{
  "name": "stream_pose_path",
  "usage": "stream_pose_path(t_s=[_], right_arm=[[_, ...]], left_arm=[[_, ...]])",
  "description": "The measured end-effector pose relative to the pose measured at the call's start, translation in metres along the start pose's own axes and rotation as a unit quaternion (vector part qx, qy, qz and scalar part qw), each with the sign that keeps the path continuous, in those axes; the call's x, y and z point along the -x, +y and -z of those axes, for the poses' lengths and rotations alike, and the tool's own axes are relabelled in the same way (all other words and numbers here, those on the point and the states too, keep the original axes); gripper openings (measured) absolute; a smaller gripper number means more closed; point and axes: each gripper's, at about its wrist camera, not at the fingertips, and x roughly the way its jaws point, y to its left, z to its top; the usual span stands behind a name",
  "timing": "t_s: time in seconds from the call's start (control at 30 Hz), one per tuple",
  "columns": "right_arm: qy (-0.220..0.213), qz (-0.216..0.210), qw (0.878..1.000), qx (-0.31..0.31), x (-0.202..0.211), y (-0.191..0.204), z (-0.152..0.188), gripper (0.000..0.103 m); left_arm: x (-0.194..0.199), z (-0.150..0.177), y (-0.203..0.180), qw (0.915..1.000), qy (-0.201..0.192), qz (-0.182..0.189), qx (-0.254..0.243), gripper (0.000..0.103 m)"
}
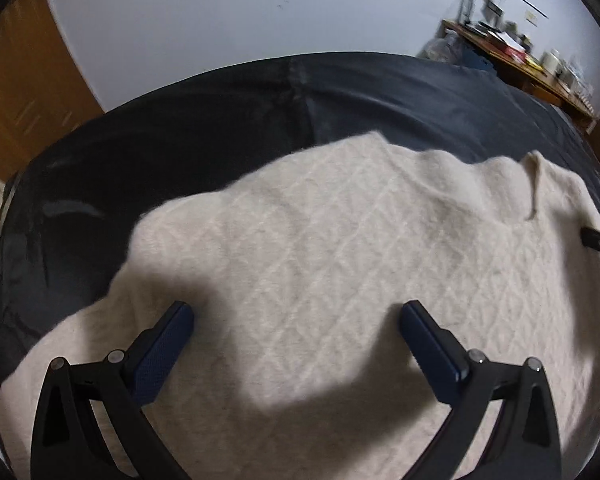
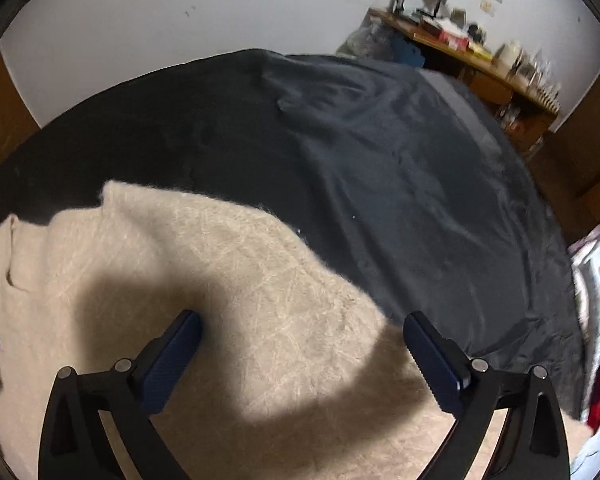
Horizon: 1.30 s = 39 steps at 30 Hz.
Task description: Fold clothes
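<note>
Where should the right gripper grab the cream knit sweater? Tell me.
Probably the cream cable-knit sweater edge lying on the dark bedsheet, beside the open right gripper's fingers. Come from the right, over the sheet: that border lies flat, exposed and reachable.

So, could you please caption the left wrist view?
Open left gripper poised over a cream knit sweater spread on a dark bedsheet.

- Left wrist view looks forward and down, close over the cream sweater (image 1: 340,248) on the dark bed cover (image 1: 180,140).
- Right wrist view faces likewise, further right; both share the sweater (image 2: 180,280), far wall, and cluttered desk (image 2: 480,56).
</note>
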Motion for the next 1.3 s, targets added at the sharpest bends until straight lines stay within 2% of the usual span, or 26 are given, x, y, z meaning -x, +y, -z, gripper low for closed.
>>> stream_pose_path(t_s=[0.1, 0.23, 0.3, 0.4, 0.47, 0.57, 0.63, 0.77, 0.97, 1.13, 1.3], right_arm=[[0.003, -0.007, 1.0, 0.005, 0.001, -0.002, -0.001, 0.101], [0.015, -0.024, 1.0, 0.003, 0.006, -0.004, 0.0, 0.101], [0.008, -0.039, 0.999, 0.001, 0.018, -0.01, 0.009, 0.101], [-0.015, -0.1, 0.995, -0.012, 0.048, -0.025, 0.036, 0.101], [-0.023, -0.146, 0.989, -0.025, 0.064, -0.039, 0.056, 0.101], [-0.012, -0.222, 0.972, -0.076, 0.079, -0.083, 0.098, 0.101], [-0.001, -0.256, 0.959, -0.12, 0.093, -0.105, 0.131, 0.101], [0.005, -0.261, 0.942, -0.212, 0.1, -0.184, 0.185, 0.101], [0.003, -0.253, 0.916, -0.312, 0.092, -0.267, 0.227, 0.101], [-0.011, -0.252, 0.908, -0.333, 0.083, -0.296, 0.244, 0.101], [-0.051, -0.261, 0.906, -0.33, 0.077, -0.311, 0.246, 0.101]], left_arm=[[-0.005, -0.003, 0.004, 0.9999, 0.003, 0.003, 0.014, 0.103], [0.016, -0.006, 0.023, 0.9998, 0.011, 0.001, 0.016, 0.103], [0.025, -0.009, 0.017, 0.9996, 0.021, -0.005, 0.021, 0.103], [0.047, 0.0, 0.004, 0.999, 0.031, -0.008, 0.03, 0.103], [0.097, 0.023, 0.022, 0.9991, 0.029, -0.008, 0.029, 0.103], [0.127, 0.037, 0.0, 0.9998, 0.02, -0.006, 0.005, 0.103], [0.137, 0.046, -0.019, 0.9998, 0.02, 0.001, -0.01, 0.103], [0.155, 0.064, -0.06, 0.9989, 0.022, 0.018, -0.037, 0.103], [0.181, 0.086, -0.115, 0.9962, 0.024, 0.035, -0.076, 0.103], [0.19, 0.094, -0.148, 0.9935, 0.013, 0.033, -0.108, 0.103], [0.195, 0.105, -0.157, 0.9926, 0.017, 0.021, -0.119, 0.103]])
